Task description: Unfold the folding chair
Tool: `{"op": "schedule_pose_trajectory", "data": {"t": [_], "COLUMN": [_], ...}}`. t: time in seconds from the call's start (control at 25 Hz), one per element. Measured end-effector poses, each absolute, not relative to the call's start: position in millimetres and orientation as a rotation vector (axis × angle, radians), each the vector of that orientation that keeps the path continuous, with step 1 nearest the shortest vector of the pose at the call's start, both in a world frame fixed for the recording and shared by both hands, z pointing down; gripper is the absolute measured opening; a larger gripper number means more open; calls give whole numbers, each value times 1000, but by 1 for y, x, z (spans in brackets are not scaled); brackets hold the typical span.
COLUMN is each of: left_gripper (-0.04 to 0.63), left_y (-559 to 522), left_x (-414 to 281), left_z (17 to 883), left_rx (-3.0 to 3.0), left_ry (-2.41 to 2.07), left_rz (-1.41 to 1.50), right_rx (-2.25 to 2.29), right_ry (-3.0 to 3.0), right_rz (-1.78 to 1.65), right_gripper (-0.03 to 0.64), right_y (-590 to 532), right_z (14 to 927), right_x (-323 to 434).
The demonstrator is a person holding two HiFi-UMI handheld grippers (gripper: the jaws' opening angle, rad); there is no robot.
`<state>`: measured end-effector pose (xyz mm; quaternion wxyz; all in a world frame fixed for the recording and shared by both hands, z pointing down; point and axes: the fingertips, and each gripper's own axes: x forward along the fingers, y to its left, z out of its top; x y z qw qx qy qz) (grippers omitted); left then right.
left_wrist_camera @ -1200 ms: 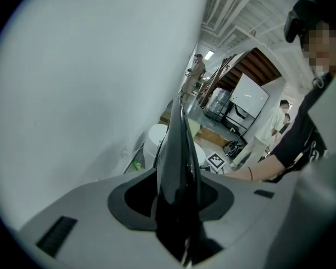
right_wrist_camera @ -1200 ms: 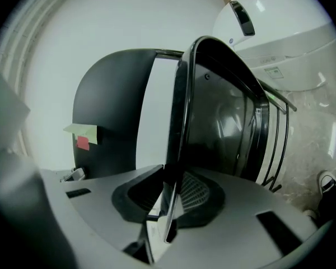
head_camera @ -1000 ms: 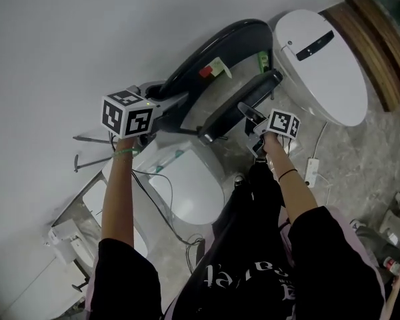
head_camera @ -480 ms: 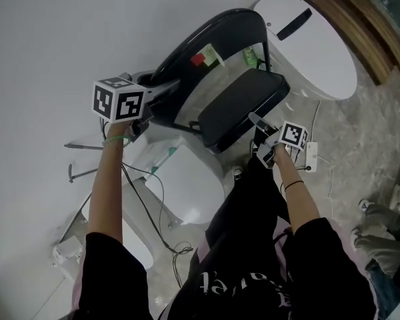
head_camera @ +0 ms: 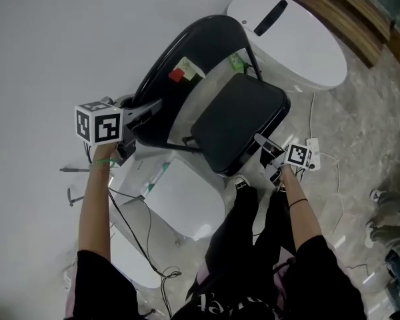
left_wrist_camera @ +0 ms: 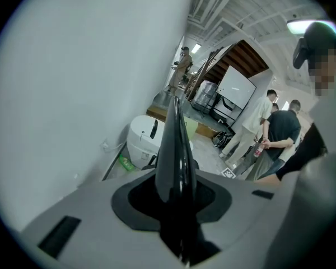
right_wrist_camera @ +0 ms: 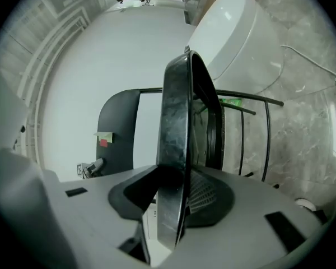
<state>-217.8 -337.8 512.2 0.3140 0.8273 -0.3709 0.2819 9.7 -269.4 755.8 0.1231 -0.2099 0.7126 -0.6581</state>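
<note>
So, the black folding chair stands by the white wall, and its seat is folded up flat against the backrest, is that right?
Not quite. The black folding chair stands by the white wall, but its seat is swung down, well apart from the backrest. The head view shows it.

I see a plain white wall point(head_camera: 47, 39) meeting a grey marbled stone floor point(head_camera: 367, 152). A white rounded plastic tub point(head_camera: 300, 45) stands beside a brown wooden ledge point(head_camera: 347, 25).

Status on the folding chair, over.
Left gripper clamped on backrest, jaws just closed tighter. Right gripper jaws just opening, seat front edge between them. Seat down, chair nearly open. White fixtures close either side.
</note>
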Motion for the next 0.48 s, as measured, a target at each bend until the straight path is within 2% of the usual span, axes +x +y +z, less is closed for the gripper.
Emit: {"op": "schedule_pose_trajectory", "data": {"t": [0.16, 0.36, 0.48], "left_gripper": [91, 74, 74], "left_y": [-319, -321, -303], "left_x": [-187, -194, -184], "left_z": [505, 505, 513], "left_rx": [2184, 2159, 2125], "left_ry": [-892, -914, -902], "left_rz": [774, 833, 828], "right_rx": [-675, -620, -696], "right_ry": [2116, 2045, 2056], "right_rz": [-1945, -1915, -1988], "right_gripper": [126, 126, 126], "right_y": [-258, -268, -254], "right_z": [760, 737, 748], "right_x": [32, 20, 41]}}
